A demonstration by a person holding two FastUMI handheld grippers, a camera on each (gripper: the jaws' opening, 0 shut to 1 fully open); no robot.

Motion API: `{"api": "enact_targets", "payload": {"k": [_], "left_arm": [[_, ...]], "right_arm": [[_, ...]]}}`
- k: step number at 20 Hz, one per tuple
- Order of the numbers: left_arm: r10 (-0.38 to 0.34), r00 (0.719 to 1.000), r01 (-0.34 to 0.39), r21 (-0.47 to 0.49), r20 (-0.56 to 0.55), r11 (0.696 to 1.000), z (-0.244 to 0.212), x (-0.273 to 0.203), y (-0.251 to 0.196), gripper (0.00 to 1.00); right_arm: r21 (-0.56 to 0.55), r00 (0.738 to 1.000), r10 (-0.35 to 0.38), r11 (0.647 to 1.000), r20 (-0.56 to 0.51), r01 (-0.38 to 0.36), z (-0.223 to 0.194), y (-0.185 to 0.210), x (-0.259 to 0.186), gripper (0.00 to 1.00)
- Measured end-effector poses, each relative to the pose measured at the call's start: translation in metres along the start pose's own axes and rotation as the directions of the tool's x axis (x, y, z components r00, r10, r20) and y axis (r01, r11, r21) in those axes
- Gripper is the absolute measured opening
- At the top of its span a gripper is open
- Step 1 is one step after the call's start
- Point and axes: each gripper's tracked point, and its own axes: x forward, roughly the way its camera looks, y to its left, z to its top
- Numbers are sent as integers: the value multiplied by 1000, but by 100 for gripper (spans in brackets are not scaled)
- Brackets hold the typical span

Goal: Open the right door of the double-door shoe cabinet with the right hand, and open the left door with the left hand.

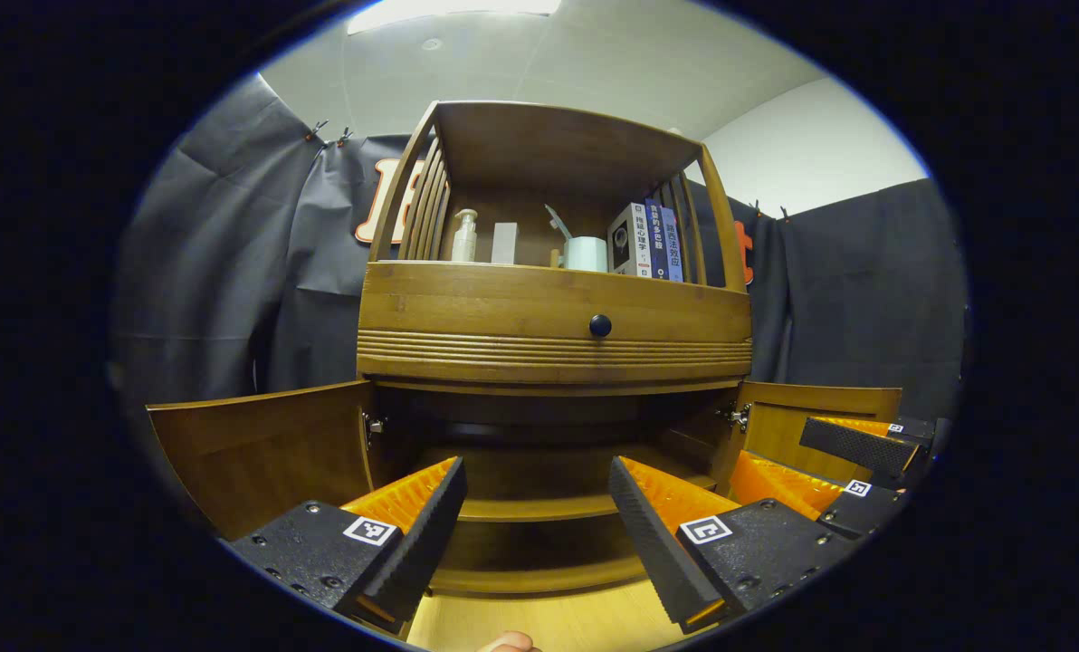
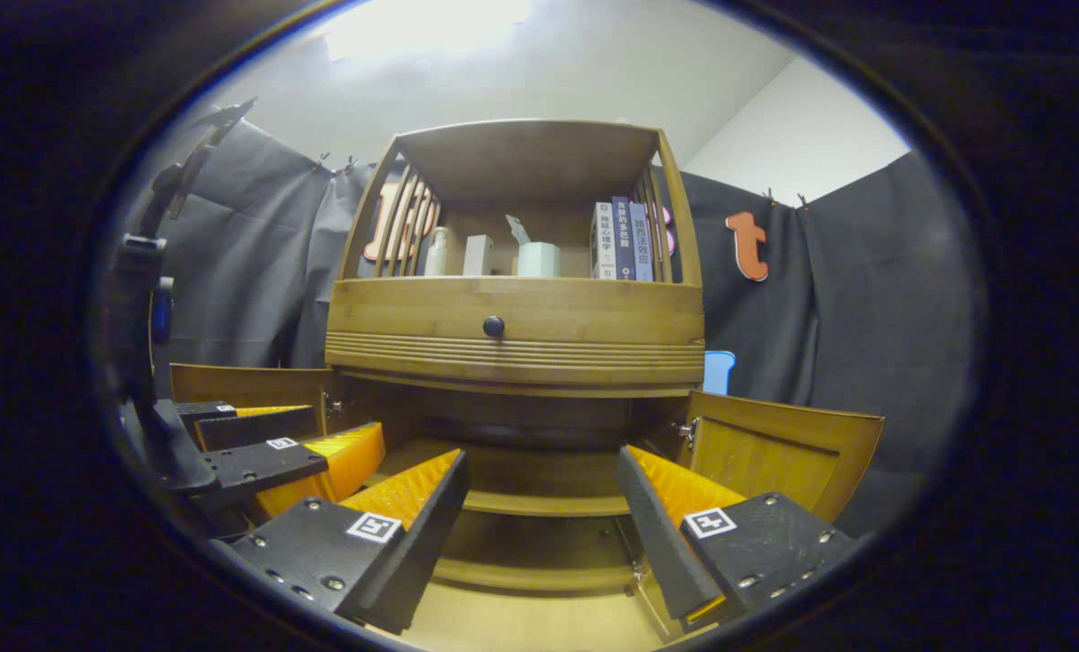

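The wooden shoe cabinet (image 1: 553,326) (image 2: 514,335) stands straight ahead with both lower doors swung wide. Its left door (image 1: 263,448) (image 2: 245,385) and right door (image 1: 825,407) (image 2: 779,453) hang outward, baring the inner shelves (image 1: 539,507) (image 2: 544,503). My left gripper (image 1: 535,484) is open in front of the opening, nothing between its fingers. My right gripper (image 2: 539,480) is open too and holds nothing. In the left gripper view the right gripper (image 1: 856,466) shows at the right, by the right door. In the right gripper view the left gripper (image 2: 263,453) shows at the left, by the left door.
A drawer with a dark knob (image 1: 600,325) (image 2: 493,326) sits above the doors. The top shelf holds a pump bottle (image 1: 464,237), a white cup (image 1: 585,254) and several books (image 1: 648,240). Black cloth walls the booth. A blue object (image 2: 719,371) stands behind the cabinet's right side.
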Motion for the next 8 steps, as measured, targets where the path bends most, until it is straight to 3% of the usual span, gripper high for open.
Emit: {"api": "enact_targets", "payload": {"k": [8], "left_arm": [[-17, 1000, 17, 18, -4, 1000, -1, -11, 14, 98]], "right_arm": [[0, 1000, -22, 1000, -11, 22, -2, 12, -11, 98]]}}
